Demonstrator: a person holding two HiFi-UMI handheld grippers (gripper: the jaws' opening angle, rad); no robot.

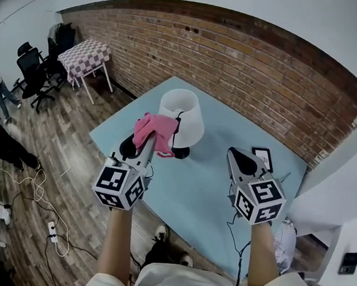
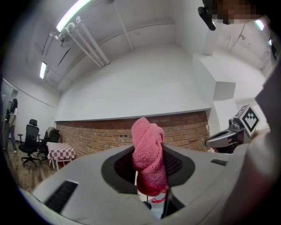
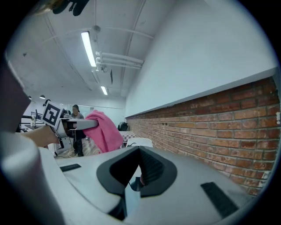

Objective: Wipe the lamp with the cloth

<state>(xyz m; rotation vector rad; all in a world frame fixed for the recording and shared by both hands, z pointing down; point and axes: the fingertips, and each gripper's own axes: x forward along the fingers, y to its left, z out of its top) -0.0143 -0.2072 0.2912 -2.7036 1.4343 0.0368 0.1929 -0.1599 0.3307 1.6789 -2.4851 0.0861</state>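
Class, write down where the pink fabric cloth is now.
In the head view the pink cloth sits left of centre, clamped in the left gripper, close beside the white-shaded lamp on the pale blue table.

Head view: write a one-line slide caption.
Left gripper holds a pink cloth by the white lamp on the blue table; right gripper empty.

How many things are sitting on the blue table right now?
2. The lamp stands near the middle; a small black-framed item sits farther right. The left gripper and right gripper may hide others.
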